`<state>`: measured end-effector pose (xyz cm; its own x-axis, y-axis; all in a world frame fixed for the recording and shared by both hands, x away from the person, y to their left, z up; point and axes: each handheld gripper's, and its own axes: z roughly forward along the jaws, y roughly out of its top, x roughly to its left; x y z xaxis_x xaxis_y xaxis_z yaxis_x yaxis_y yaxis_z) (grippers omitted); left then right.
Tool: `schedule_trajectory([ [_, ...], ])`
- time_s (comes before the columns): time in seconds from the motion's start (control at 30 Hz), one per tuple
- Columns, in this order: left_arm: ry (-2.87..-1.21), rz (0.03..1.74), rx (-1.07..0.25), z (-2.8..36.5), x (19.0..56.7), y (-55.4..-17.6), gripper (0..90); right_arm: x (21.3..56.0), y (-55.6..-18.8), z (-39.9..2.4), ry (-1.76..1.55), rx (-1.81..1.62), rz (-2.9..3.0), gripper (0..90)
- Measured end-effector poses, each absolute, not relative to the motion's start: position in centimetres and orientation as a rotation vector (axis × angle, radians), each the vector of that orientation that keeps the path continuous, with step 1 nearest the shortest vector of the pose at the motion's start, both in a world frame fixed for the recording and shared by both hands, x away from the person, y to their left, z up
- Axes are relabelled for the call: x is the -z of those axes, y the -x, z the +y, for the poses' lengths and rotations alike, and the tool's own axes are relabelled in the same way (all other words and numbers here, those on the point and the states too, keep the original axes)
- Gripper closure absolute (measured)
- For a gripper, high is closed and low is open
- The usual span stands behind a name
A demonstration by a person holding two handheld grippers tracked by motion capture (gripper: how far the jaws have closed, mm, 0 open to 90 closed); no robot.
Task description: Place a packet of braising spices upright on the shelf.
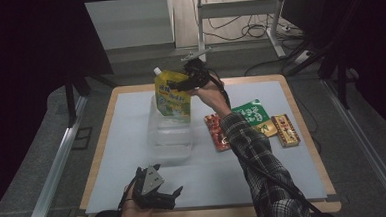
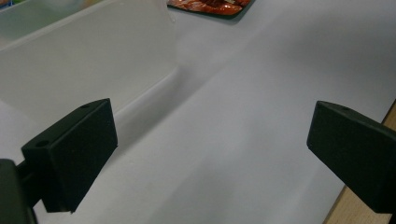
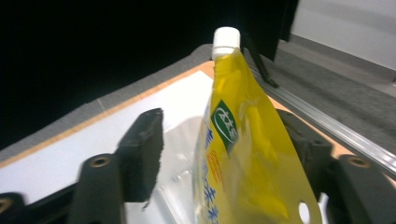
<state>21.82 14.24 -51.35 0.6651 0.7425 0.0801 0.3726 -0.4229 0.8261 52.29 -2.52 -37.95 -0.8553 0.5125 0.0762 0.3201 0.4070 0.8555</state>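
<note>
Nearest, the left gripper (image 1: 166, 193) rests with jaws apart, grasping nothing. Farther off, the right gripper (image 1: 192, 82) has released the yellow pouch (image 1: 172, 97) into the clear bin (image 1: 170, 139); withdrawing comes next.

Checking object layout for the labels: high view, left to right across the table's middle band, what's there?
Clear plastic container with the yellow spouted pouch standing in it → red snack packet → green packet → brown-and-gold packet.
</note>
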Motion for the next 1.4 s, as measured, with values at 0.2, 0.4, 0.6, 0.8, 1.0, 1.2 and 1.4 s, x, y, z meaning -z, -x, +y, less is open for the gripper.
schedule_trajectory([
  [0.2, -2.061, 0.855, -0.564, 14.2, 51.4, -21.9, 1.3, 37.6, -51.9, -3.7, -0.754, -1.413, 2.459, 23.1],
  [0.4, -2.06, 0.849, -0.566, 14.2, 51.4, -21.8, 1.4, 37.4, -51.3, -4.5, -0.719, -1.415, 2.47, 16.3],
  [0.6, -2.048, 0.849, -0.554, 14.2, 51.6, -21.9, 1.3, 37.3, -50.6, -5.3, -0.704, -1.399, 2.481, 11.6],
  [0.8, -2.046, 0.844, -0.552, 14.1, 51.6, -21.9, 1.3, 37.6, -50.0, -6.4, -0.736, -1.412, 2.508, 10.2],
  [1.0, -2.036, 0.847, -0.553, 14.3, 51.6, -21.9, 1.2, 37.8, -49.2, -7.3, -0.738, -1.391, 2.53, 9.5],
  [1.2, -2.026, 0.836, -0.553, 14.2, 51.6, -21.9, 0.9, 38.3, -48.6, -8.1, -0.727, -1.387, 2.545, 7.9],
  [1.4, -2.024, 0.827, -0.551, 14.2, 51.6, -21.8, 0.7, 38.9, -48.0, -8.9, -0.71, -1.35, 2.56, 5.6],
])
